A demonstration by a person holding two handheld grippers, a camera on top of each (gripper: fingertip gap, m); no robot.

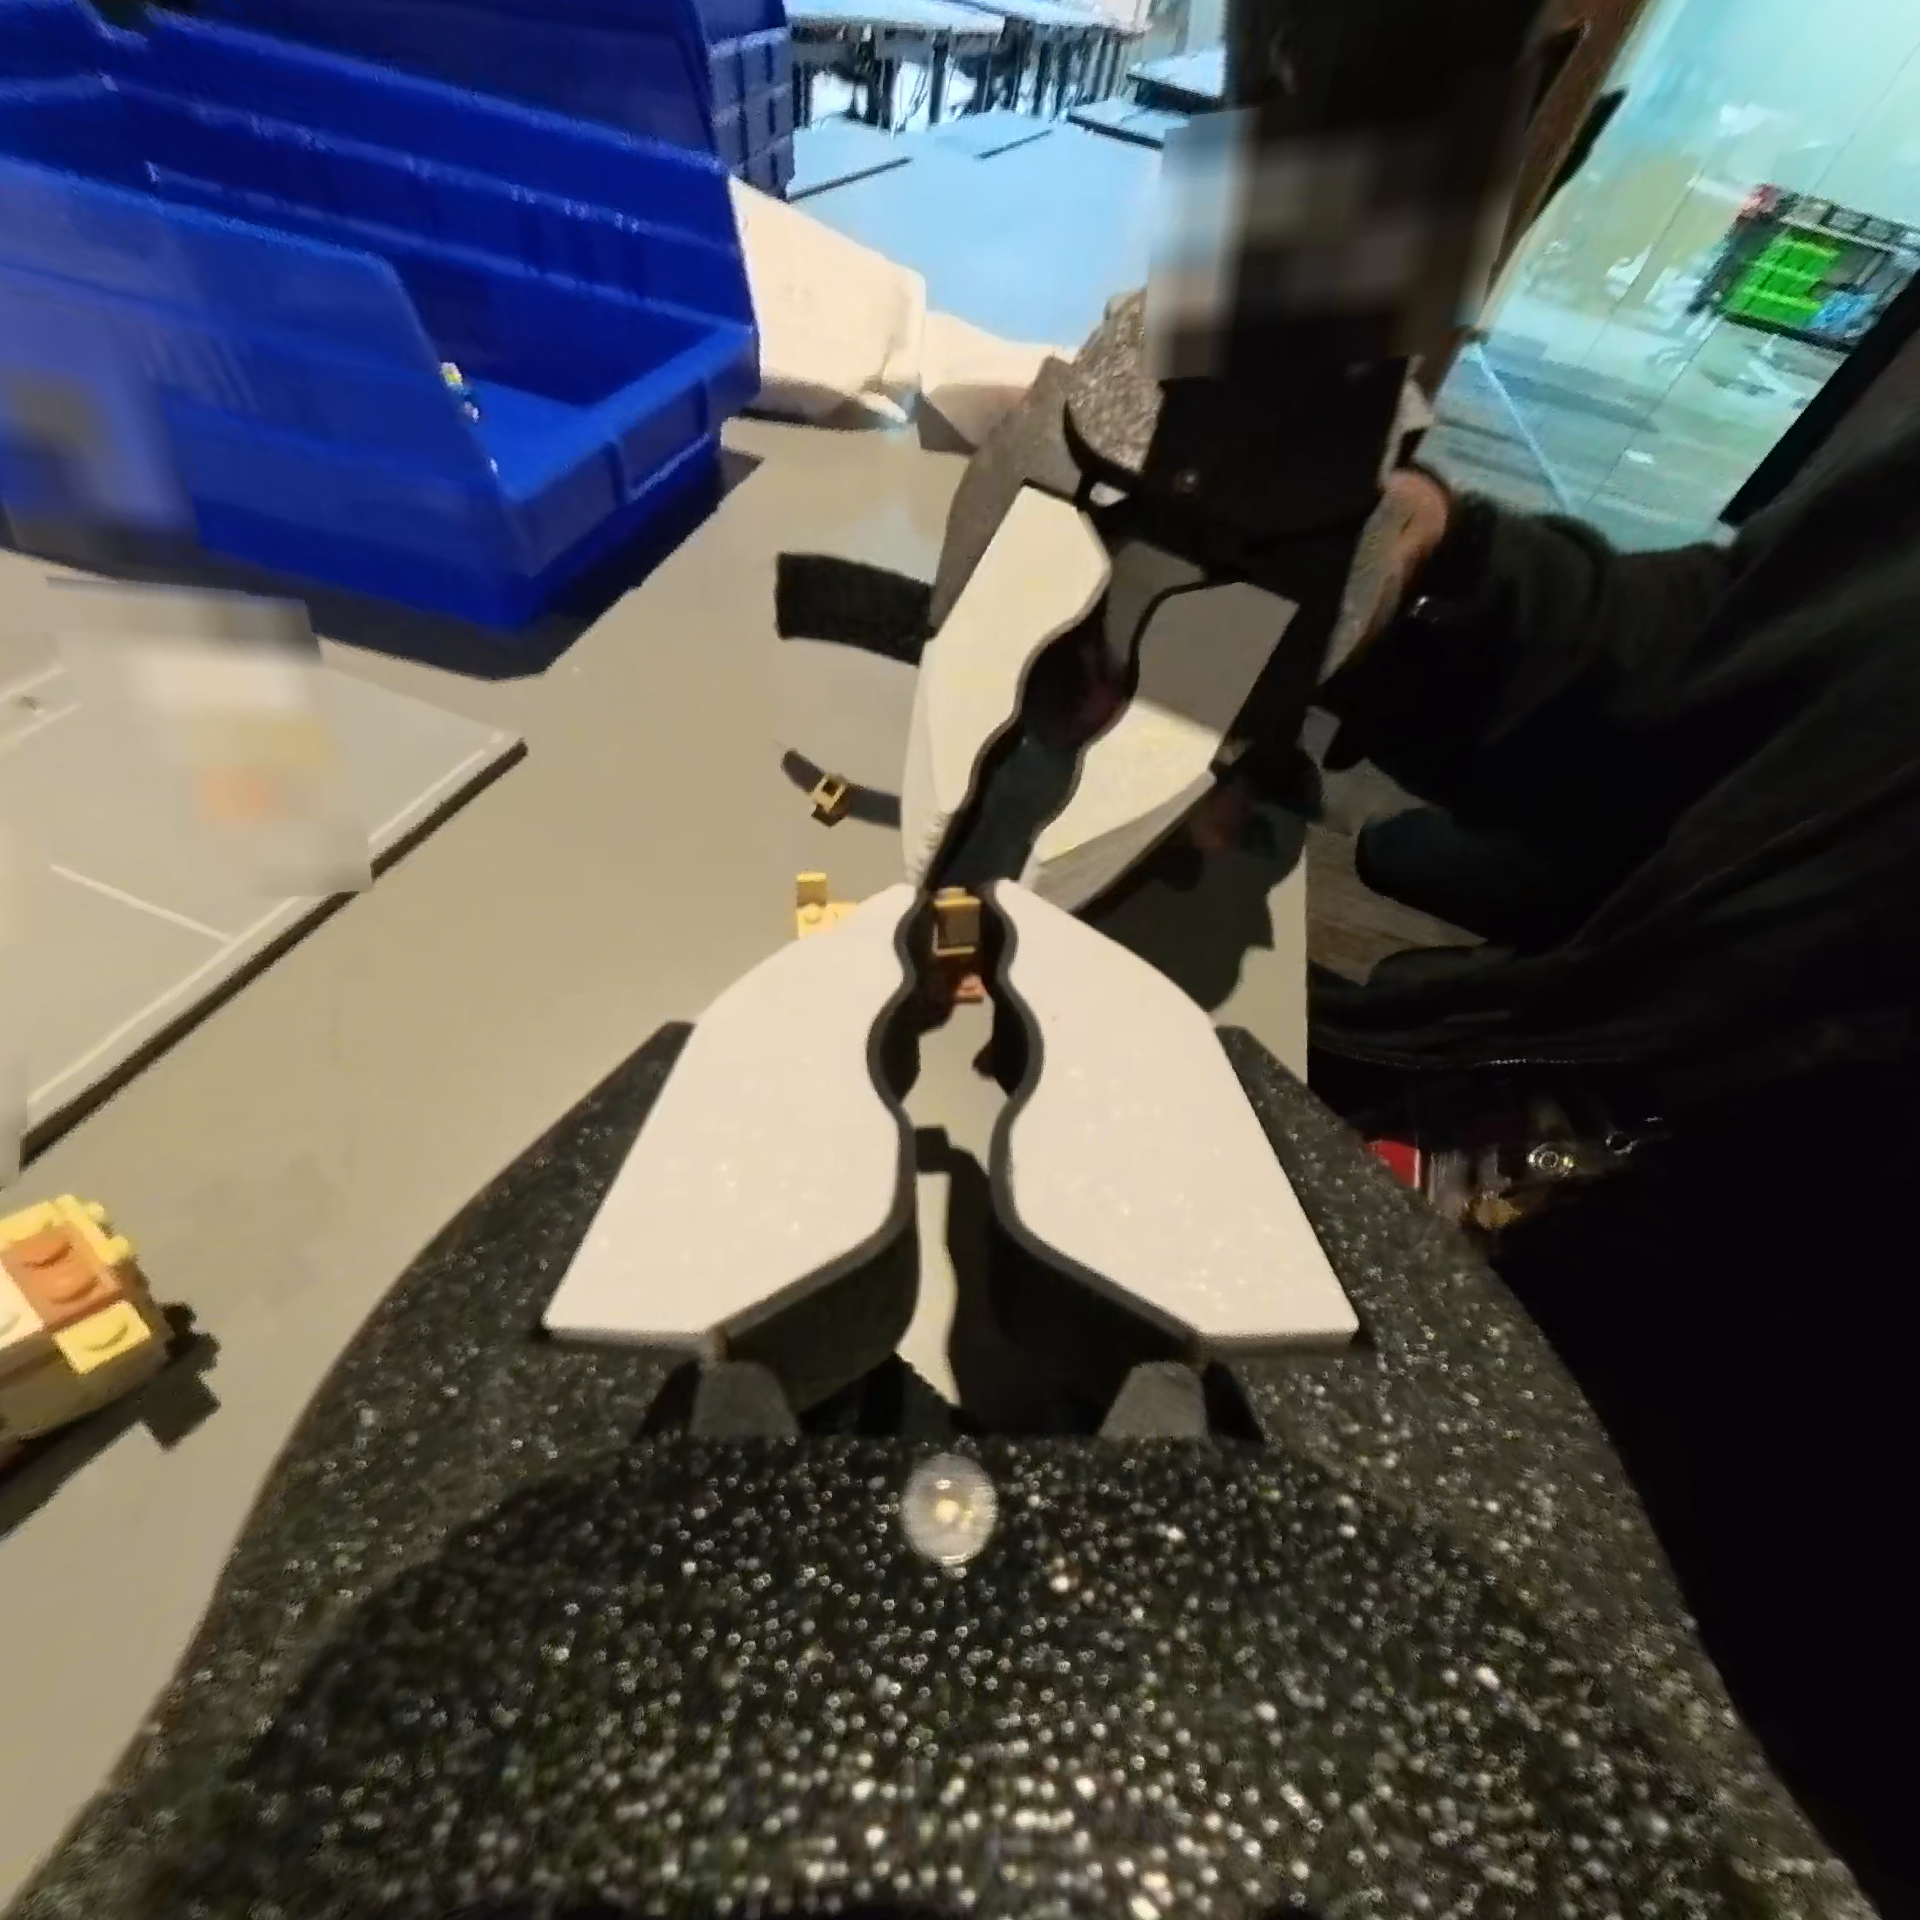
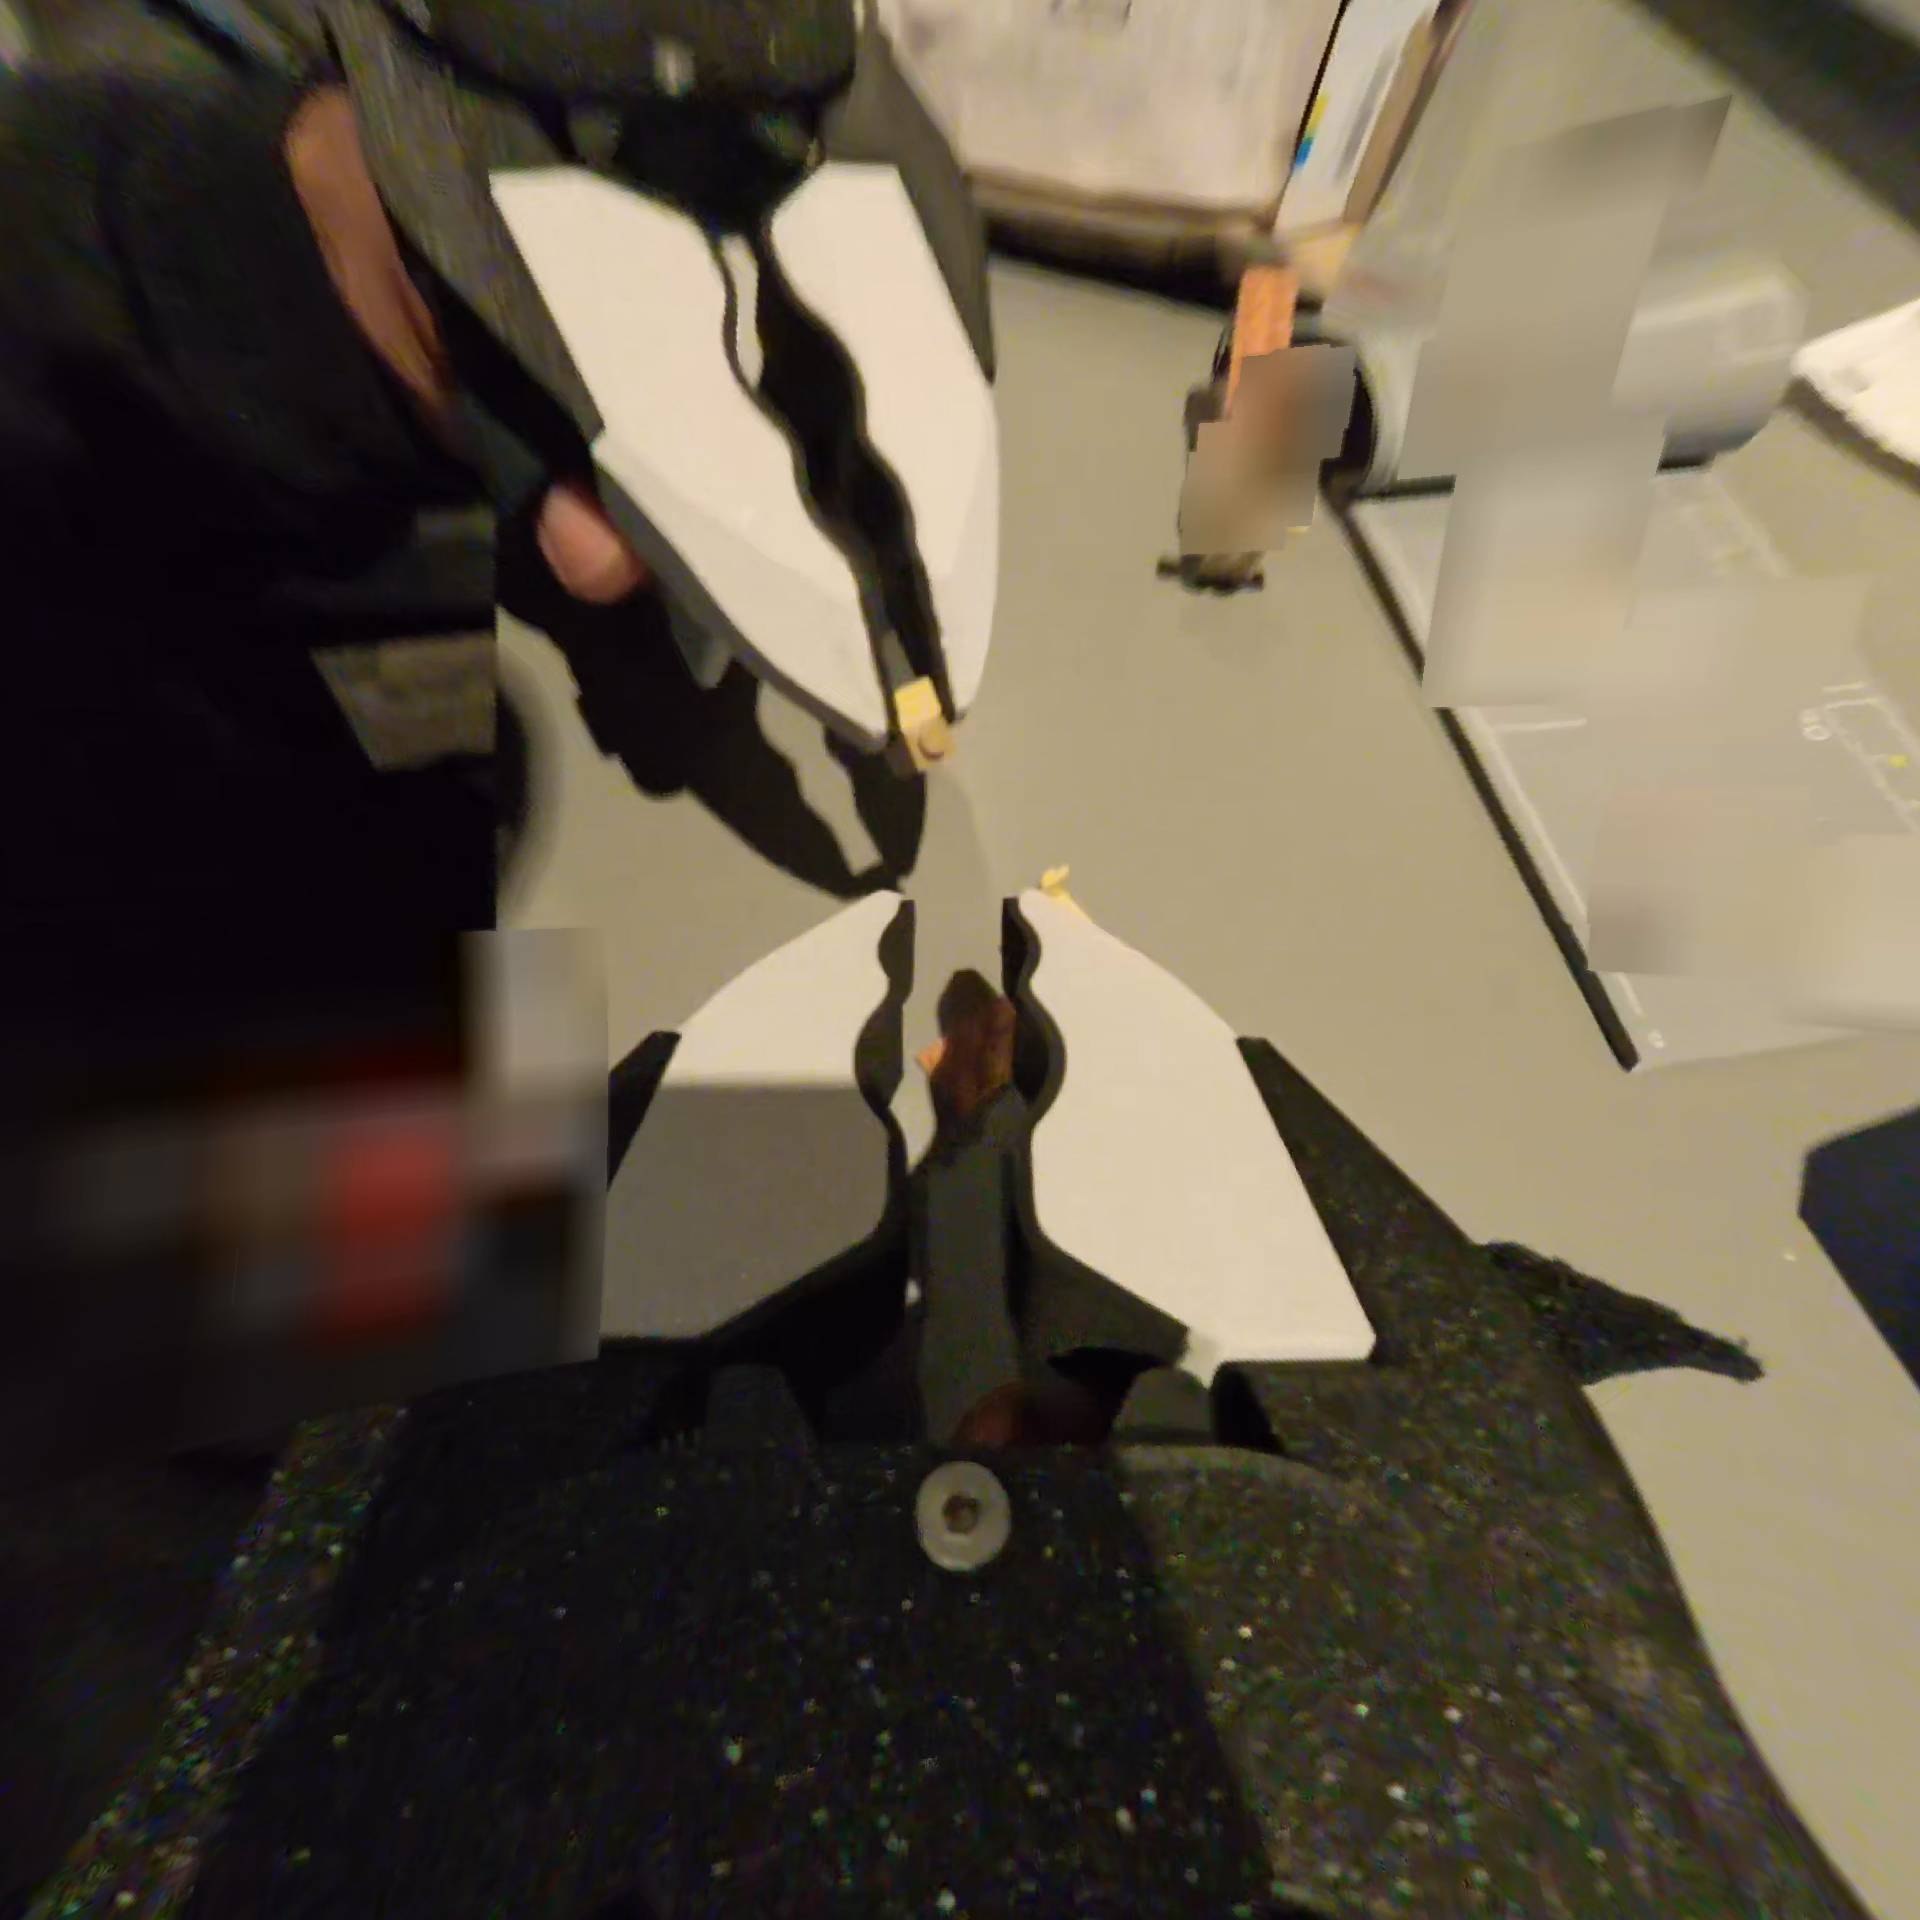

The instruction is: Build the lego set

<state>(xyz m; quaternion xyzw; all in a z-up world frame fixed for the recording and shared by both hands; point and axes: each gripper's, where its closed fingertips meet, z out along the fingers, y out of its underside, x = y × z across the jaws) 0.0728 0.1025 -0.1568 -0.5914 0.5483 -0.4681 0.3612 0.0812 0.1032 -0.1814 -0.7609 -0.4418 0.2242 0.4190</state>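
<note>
Above the grey table (image 1: 416, 1039): left hand-held gripper (image 1: 951, 914), tips clamped on a small tan brick (image 1: 954, 923). Right hand-held gripper (image 2: 958, 914), tips slightly apart, a brown piece (image 2: 977, 1039) between its fingers; grip uncertain. Far left: blue bins (image 1: 416, 312). Near left: partial tan-and-orange build (image 1: 62, 1299).

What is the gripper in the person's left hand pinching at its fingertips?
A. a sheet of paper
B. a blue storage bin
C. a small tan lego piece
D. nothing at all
C: the left gripper has its fingertips closed on a small tan lego piece, which the right wrist view also shows sticking out from the tips.
</note>
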